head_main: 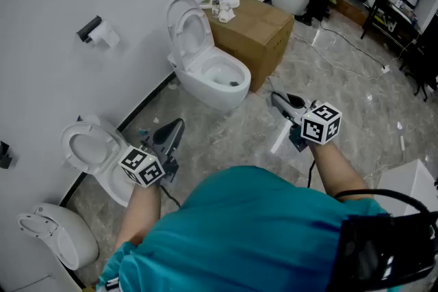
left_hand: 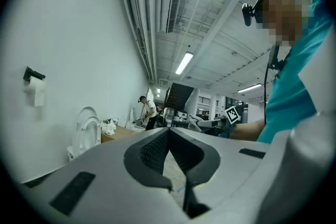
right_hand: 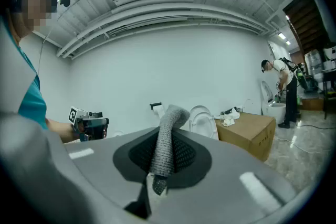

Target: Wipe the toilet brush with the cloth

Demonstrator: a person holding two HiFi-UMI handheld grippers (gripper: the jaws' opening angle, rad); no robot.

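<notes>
Head view: a brown cardboard box (head_main: 263, 31) just behind the white open-lidded toilet (head_main: 205, 65) carries white crumpled bits (head_main: 226, 5) on top; the left gripper (head_main: 178, 125) and right gripper (head_main: 275, 99) hang before that toilet. Left gripper view — jaws pressed together, nothing between. Right gripper view — jaws clamped on a grey knitted cloth (right_hand: 164, 147), the toilet beyond it.

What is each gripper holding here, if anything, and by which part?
The right gripper pinches a grey cloth along a bunched fold between its fingers, with one end curling out past them. The left gripper is shut on nothing.
</notes>
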